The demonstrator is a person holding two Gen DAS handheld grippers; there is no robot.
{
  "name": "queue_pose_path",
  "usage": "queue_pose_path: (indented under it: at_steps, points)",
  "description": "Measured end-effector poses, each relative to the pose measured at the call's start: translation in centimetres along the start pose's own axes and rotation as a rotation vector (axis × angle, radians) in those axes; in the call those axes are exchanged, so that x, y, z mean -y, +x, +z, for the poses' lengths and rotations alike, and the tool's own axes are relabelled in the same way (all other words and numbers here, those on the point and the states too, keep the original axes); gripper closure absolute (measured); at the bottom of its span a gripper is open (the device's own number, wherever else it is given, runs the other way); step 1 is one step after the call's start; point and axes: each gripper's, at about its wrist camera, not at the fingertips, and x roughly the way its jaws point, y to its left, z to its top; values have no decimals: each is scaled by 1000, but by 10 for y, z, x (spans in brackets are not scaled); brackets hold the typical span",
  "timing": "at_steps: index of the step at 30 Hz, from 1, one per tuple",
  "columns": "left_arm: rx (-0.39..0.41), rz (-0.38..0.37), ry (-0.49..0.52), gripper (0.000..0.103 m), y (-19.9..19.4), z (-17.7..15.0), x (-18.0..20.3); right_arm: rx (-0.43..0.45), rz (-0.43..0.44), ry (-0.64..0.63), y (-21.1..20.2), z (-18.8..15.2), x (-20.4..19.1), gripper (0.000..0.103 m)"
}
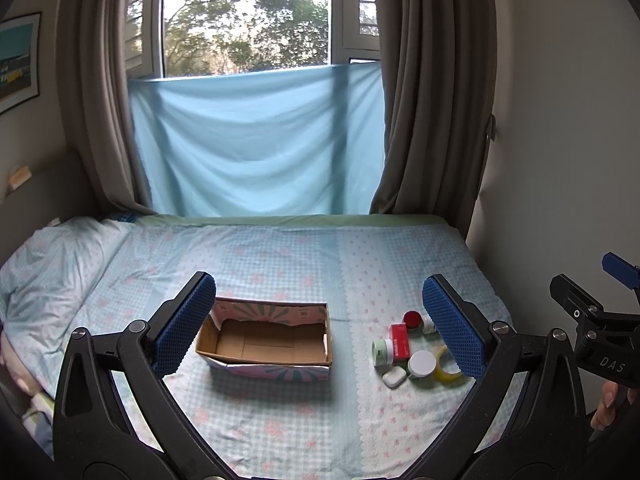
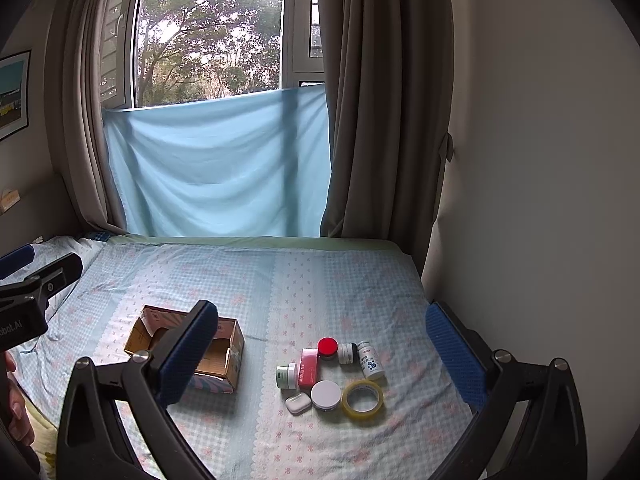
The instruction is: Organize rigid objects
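Observation:
An empty open cardboard box lies on the bed. To its right sits a cluster of small items: a red box, a red-lidded jar, a green jar on its side, a white-lidded jar, a white case, a tape roll and two white bottles. My left gripper hovers open above the box. My right gripper is open above the cluster. Neither holds anything.
The bed has a blue checked sheet and a pillow at the left. Brown curtains and a blue cloth hang under the window behind. A white wall borders the bed's right side.

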Motion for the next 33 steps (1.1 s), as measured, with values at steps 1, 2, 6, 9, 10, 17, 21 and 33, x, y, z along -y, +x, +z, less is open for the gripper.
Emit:
queue_pose_path:
  at_steps: [1,2,6,9,10,17,21,33]
  points:
    - [1,1,1,1,0,0,0,0,-2,-1,0,0,0,0]
    - [2,-1,1,1,0,0,0,0,-1,-1,0,0,1,0]
    - [8,4,0,1,0,-2,0,-1,-7,2,0,0,1,0]
    - [6,0,6,1,2,-1,1,2,-11,3,1,1,2,0]
    - [5,2,8,1,3,-1,1,4,-7,6,1,1,2,0]
    - [-30,-21,-5,1,14,0,3,-5,8,24,9,2,9,0]
    - [-86,-28,-28,1,33,0,7,-45,14,28,19,4,20,0]
    - [-379,-72,-117,1,166,-49,54,-235,67,5,141,-4,86,0]
